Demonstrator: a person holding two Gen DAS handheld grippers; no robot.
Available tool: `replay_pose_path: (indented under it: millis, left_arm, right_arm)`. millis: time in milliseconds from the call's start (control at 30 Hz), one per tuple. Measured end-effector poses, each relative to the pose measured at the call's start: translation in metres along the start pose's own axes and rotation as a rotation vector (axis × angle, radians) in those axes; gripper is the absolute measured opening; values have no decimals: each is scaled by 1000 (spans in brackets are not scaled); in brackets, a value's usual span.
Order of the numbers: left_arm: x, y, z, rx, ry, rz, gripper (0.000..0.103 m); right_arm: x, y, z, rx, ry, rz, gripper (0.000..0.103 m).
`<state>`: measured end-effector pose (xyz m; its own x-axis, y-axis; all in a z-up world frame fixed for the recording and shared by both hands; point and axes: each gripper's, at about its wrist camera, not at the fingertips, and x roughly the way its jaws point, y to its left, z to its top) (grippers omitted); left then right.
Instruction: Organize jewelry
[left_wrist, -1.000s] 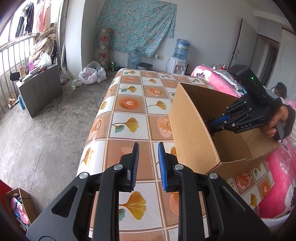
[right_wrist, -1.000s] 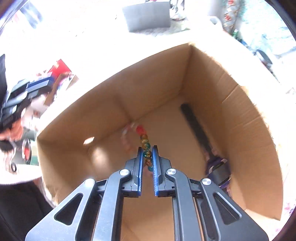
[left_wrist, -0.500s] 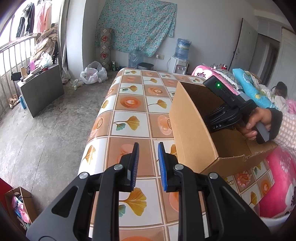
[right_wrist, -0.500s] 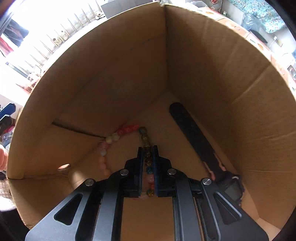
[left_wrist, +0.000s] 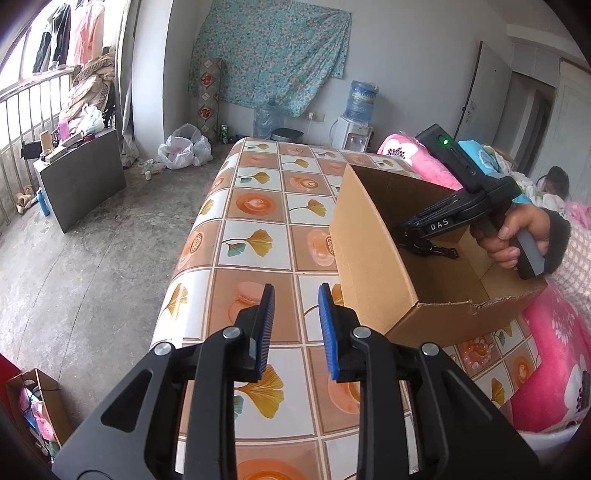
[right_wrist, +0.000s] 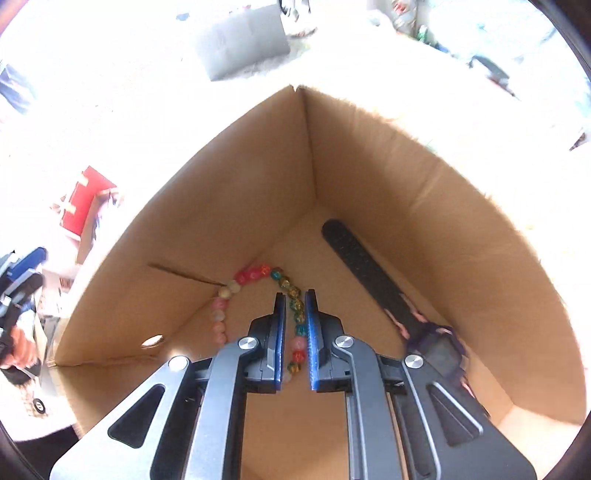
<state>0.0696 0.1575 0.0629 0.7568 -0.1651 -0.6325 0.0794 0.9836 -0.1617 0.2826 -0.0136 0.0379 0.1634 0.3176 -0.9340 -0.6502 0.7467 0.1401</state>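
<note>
A bracelet of coloured beads (right_wrist: 255, 275) runs between the pads of my right gripper (right_wrist: 295, 295), which is shut on it inside the cardboard box (right_wrist: 369, 158). The strand's far loop rests against the box's left wall near the corner. A black watch (right_wrist: 362, 266) lies on the box floor to the right. In the left wrist view, a hand holds the right gripper (left_wrist: 410, 236) tilted down into the box (left_wrist: 369, 258). My left gripper (left_wrist: 295, 291) hovers over the tiled tabletop, left of the box, its jaws opening with nothing between them.
The box stands at the right of a table (left_wrist: 255, 206) covered in an orange floral cloth. Pink bedding (left_wrist: 554, 332) lies beyond the box. Concrete floor, a grey cabinet (left_wrist: 81, 184) and bags lie to the left.
My right gripper has sunk from above the box rim into it and rolled, and the bracelet's loop now rests against the wall. My left gripper's jaws have widened slightly.
</note>
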Motion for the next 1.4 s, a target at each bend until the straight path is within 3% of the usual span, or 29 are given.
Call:
replay_pose_path:
  millis: [167, 233, 433, 567, 633, 733, 800, 900, 1033, 1167, 1233, 1400]
  left_arm:
    - [-15, -7, -11, 12, -28, -70, 28]
    - [-18, -13, -19, 25, -29, -125, 30]
    - [-18, -51, -42, 113, 0, -293, 31]
    - [-1, -83, -45, 182, 34, -323, 31]
    - [7, -94, -45, 209, 50, -323, 31]
    - [19, -102, -40, 224, 73, -310, 31]
    - [25, -104, -35, 221, 76, -292, 31]
    - [33, -102, -25, 190, 80, -293, 31]
    - [41, -104, -21, 165, 77, -271, 31]
    - [44, -105, -24, 150, 106, -265, 32]
    - [44, -106, -32, 154, 138, -274, 39]
    - [49, -116, -64, 216, 243, -238, 55]
  right_arm:
    - [-87, 4, -36, 63, -212, 6, 12]
    - [-119, 10, -59, 94, -304, 28, 19]
    - [-172, 39, -162, 174, -454, 144, 20]
    - [-133, 41, -212, 316, -395, 73, 21]
    - [-108, 26, -231, 431, -349, 44, 21]
    - [-91, 2, -243, 538, -351, -16, 20]
    - [-90, -7, -245, 555, -379, 39, 20]
    - [-96, -10, -247, 547, -423, -50, 20]
    - [-97, -26, -254, 619, -483, 54, 20]
    - [-92, -25, -266, 620, -492, 32, 20]
    - [-87, -20, -275, 612, -475, 18, 21]
    - [-64, 9, -292, 556, -380, -114, 49]
